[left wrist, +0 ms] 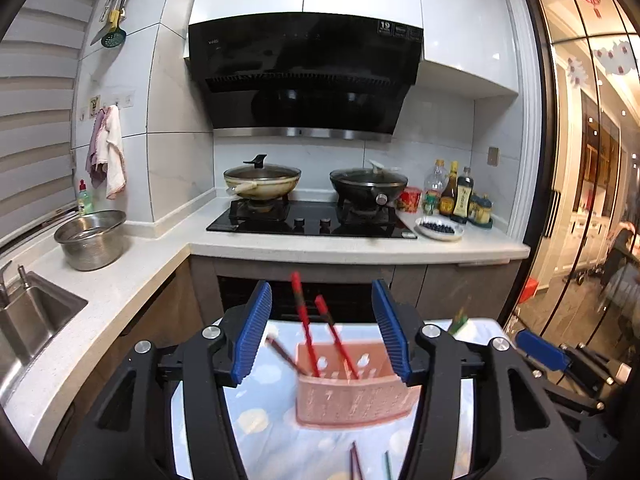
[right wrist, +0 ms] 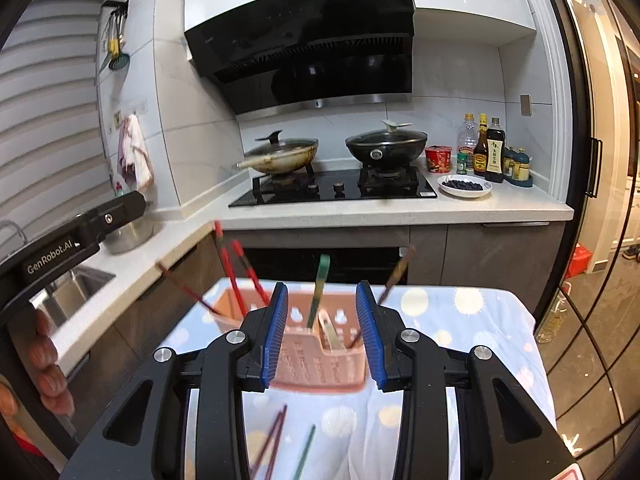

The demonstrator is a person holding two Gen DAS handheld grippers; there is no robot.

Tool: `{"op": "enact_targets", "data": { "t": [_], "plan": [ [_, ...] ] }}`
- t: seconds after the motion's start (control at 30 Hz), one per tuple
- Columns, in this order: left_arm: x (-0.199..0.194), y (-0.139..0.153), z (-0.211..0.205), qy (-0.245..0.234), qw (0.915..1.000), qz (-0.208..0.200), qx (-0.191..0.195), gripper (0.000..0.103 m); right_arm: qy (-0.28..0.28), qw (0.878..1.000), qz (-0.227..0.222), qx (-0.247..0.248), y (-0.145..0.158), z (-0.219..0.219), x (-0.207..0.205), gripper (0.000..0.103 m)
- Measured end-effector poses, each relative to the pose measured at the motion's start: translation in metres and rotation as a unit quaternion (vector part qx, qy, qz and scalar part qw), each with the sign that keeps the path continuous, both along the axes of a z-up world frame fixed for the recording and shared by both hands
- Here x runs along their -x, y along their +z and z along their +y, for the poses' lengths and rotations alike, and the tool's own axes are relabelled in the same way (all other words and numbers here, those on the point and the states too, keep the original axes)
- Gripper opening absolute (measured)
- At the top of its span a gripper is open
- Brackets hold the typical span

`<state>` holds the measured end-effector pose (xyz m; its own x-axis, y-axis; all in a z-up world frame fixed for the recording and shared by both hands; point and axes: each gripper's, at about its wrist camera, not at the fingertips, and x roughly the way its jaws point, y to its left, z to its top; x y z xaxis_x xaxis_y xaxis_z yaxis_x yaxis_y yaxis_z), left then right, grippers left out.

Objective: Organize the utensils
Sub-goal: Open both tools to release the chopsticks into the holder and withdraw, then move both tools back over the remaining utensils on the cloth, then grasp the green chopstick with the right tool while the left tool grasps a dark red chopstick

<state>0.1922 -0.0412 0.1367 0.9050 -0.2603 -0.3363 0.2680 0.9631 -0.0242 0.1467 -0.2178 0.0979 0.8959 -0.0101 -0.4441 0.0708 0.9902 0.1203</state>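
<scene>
A pink slotted utensil holder (left wrist: 352,404) (right wrist: 320,368) sits on a table covered with a blue dotted cloth (right wrist: 460,320). Two red chopsticks (left wrist: 304,320) (right wrist: 232,272) lean out of its left part. A green chopstick (right wrist: 320,284) and a brown one (right wrist: 396,276) stand in its right part. My left gripper (left wrist: 322,300) is open just before the holder, and the red chopsticks rise between its pads untouched. My right gripper (right wrist: 322,292) is open too, with the green chopstick free in its gap. Loose chopsticks (right wrist: 272,440) (left wrist: 356,460) lie on the cloth under the grippers.
Beyond the table runs a white counter (left wrist: 320,246) with a gas hob, two lidded woks (left wrist: 262,184) (left wrist: 368,186), sauce bottles (left wrist: 456,194) and a plate of dark berries (left wrist: 438,229). A steel bowl (left wrist: 92,238) and sink (left wrist: 36,316) are left. Glass doors (left wrist: 580,200) stand right.
</scene>
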Motion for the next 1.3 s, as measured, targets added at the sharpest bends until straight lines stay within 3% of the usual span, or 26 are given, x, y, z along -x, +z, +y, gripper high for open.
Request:
{"op": "enact_targets", "data": {
  "t": [0.1,0.27,0.4,0.6,0.77,0.87,1.1,1.3],
  "plan": [
    [0.015,-0.024,0.002,0.009,0.9987,0.022,-0.044,0.050,-0.001,1.000,0.022,0.022,-0.021,0.010,0.022,0.035],
    [0.034,-0.090,0.010,0.001,0.9892,0.112,-0.094,0.050,0.011,0.997,0.078,0.019,-0.067,0.024,0.057,0.035],
    [0.054,-0.140,0.021,-0.007,0.9795,0.181,-0.089,0.050,0.019,0.992,0.127,0.008,-0.107,0.033,0.083,0.035],
    [0.084,-0.196,0.032,-0.006,0.9667,0.240,-0.090,0.050,0.035,0.981,0.192,-0.007,-0.165,0.054,0.117,0.035],
    [0.106,-0.232,0.044,0.001,0.9560,0.283,-0.078,0.050,0.057,0.973,0.222,-0.011,-0.194,0.078,0.130,0.035],
    [0.119,-0.245,0.049,0.003,0.9516,0.298,-0.074,0.050,0.067,0.971,0.229,-0.005,-0.202,0.091,0.132,0.035],
    [0.130,-0.239,0.048,-0.002,0.9534,0.292,-0.076,0.050,0.065,0.972,0.225,0.029,-0.203,0.103,0.130,0.031],
    [0.135,-0.239,0.039,-0.015,0.9533,0.292,-0.077,0.050,0.058,0.973,0.223,0.035,-0.202,0.098,0.131,0.011]
  ]
}}
